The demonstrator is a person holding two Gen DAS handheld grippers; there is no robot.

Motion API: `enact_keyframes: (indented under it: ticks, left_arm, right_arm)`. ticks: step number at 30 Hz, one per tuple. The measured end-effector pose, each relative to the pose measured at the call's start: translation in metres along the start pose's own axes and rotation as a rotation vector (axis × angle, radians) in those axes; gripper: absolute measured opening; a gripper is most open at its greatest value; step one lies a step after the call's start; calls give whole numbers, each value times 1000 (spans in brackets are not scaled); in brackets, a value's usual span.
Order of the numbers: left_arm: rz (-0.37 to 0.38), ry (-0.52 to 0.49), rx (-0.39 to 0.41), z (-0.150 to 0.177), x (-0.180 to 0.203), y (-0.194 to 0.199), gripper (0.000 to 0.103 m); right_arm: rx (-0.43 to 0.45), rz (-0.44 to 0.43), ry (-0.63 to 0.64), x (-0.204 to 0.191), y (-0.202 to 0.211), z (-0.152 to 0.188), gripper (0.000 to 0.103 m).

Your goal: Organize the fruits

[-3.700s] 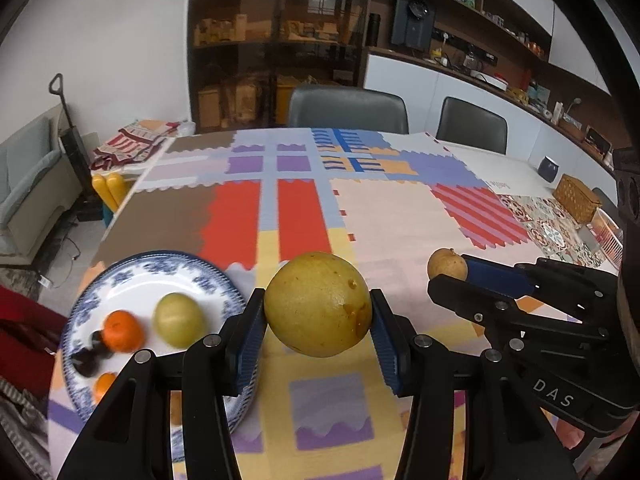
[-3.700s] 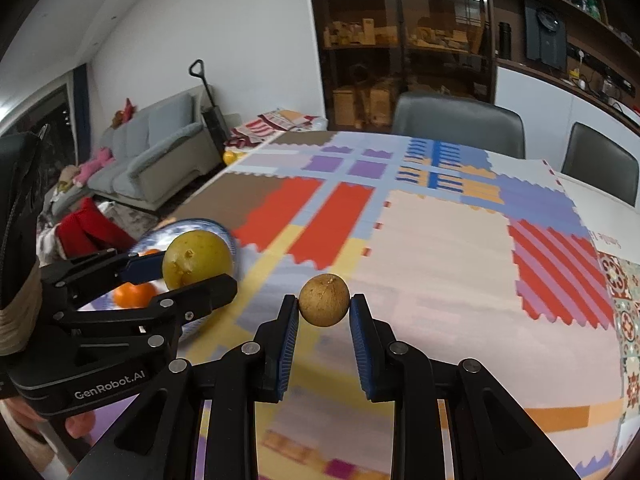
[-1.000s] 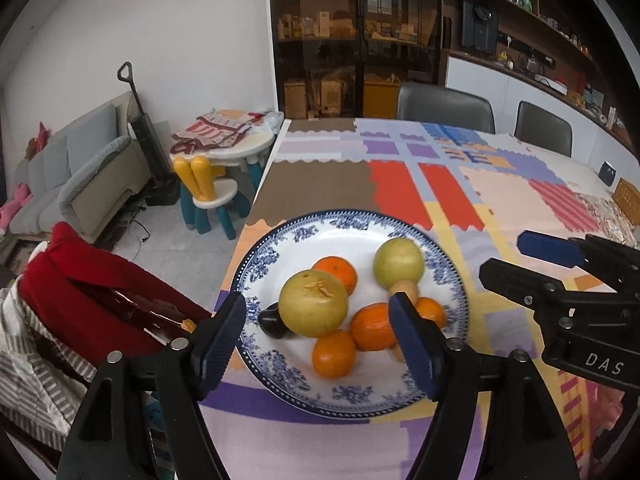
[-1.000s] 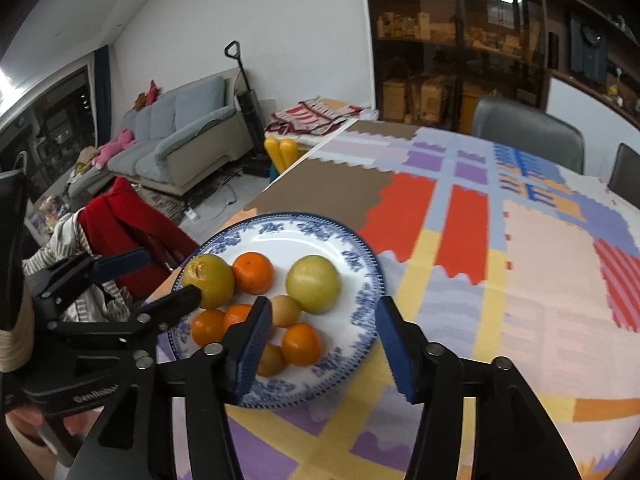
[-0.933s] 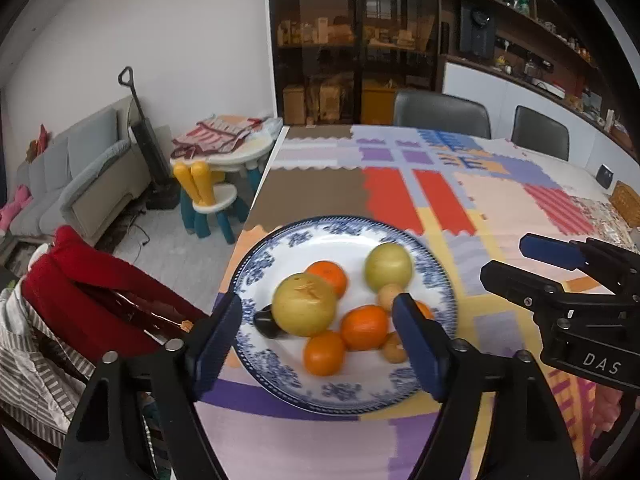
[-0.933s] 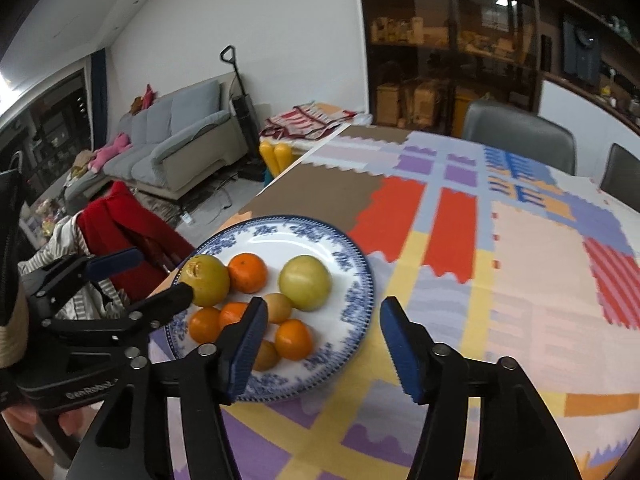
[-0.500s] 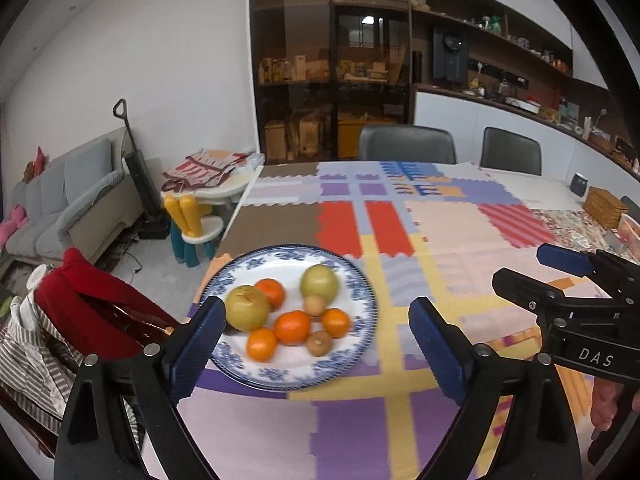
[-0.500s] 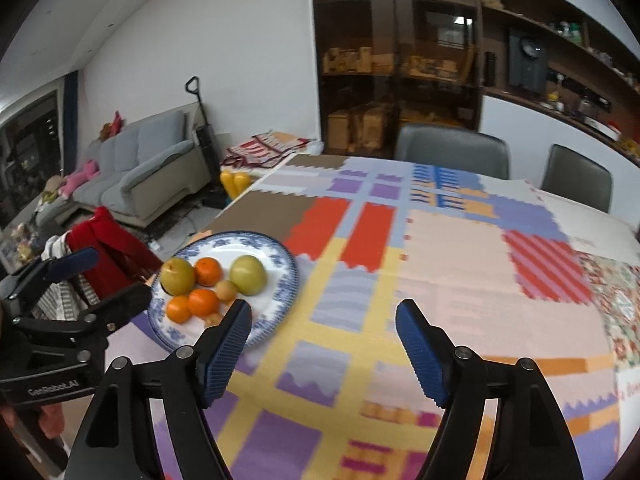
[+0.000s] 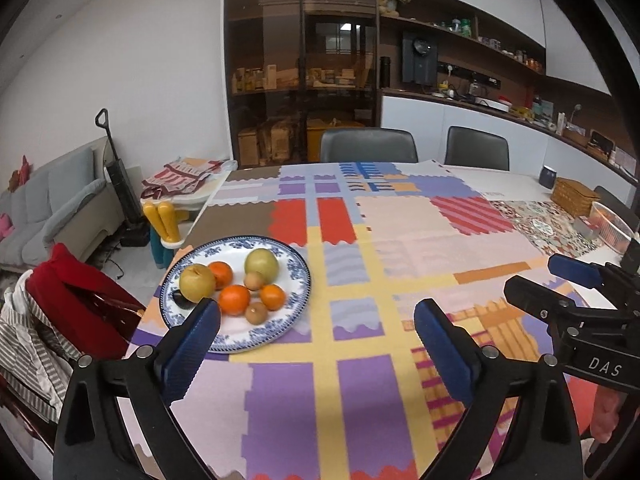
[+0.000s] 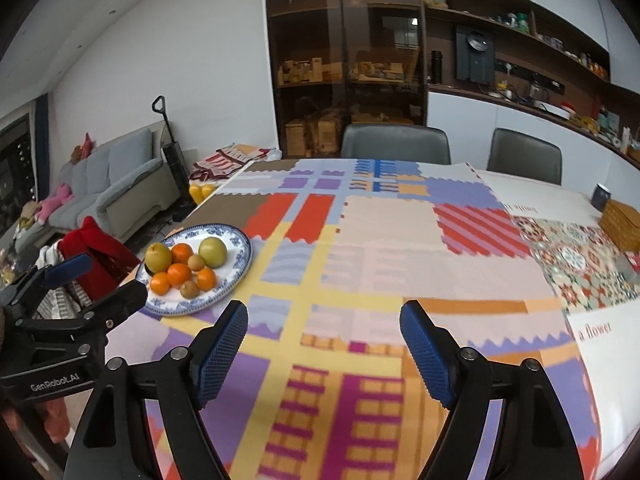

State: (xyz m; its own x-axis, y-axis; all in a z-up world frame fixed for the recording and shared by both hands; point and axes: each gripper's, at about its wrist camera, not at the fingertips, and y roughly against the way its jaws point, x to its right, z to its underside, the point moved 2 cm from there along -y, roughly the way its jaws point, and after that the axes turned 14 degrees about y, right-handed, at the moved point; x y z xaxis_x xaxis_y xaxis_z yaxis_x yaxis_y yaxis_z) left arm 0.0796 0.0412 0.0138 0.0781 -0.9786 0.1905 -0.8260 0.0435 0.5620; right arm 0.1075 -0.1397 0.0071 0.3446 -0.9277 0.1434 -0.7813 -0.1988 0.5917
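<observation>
**Both grippers empty, fruit all on plate**

Big table under a patchwork tablecloth (image 9: 360, 264), chairs at the far side, shelving wall behind. Blue-and-white plate (image 9: 298, 280) sits near the left edge of the cloth, well ahead of both tools. On it: large yellow pear (image 9: 196, 283) at the left, green pear (image 9: 261, 265) at the back, three oranges (image 9: 235, 299), two small brown fruits (image 9: 256, 313) between them, and something dark at the plate's left rim, too hidden to name.

Step in hand, as I read it: the drop-off looks done and this is the retreat. No loose fruit shows on the cloth in either view, so the task seems close to finished. Next move calls for a look round the table for stray fruit; if none, just park the tools.

Left gripper (image 9: 316, 332): jaws wide apart, nothing between them, only cloth. Right gripper (image 10: 324, 338): jaws apart too, empty. Both have just been opening.

Against the earlier frames: a few seconds back the left tool clamped the yellow pear and the right one a small brown fruit; both now lie on the plate. A second ago the plate filled the view between the pads; now it is small and off to the left, so both tools have pulled back.
</observation>
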Motion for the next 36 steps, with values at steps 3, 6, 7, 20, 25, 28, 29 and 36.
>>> enact_keyframes:
  ticks: [3, 6, 7, 20, 25, 28, 29, 36]
  left_arm:
    - [7, -13, 9, 7, 7, 9, 99]
    - [11, -25, 16, 13, 12, 15, 100]
    - [13, -27, 19, 14, 13, 17, 100]
    - [14, -49, 47, 24, 24, 38, 103]
    - [8, -48, 51, 25, 25, 42, 103]
    - [7, -48, 51, 26, 25, 42, 103]
    - [7, -47, 49, 25, 24, 41, 103]
    - [6, -42, 62, 25, 24, 47, 103]
  right_arm:
    - [5, 14, -12, 3, 12, 10, 79]
    - [7, 25, -15, 5, 22, 19, 79]
    - [8, 28, -18, 5, 25, 23, 79]
    - [44, 44, -42, 11, 48, 40, 79]
    - [51, 45, -43, 11, 51, 41, 79]
    - [57, 48, -40, 10, 54, 42, 79]
    - [60, 50, -40, 10, 55, 42, 79]
    - [65, 52, -37, 9, 59, 42, 79]
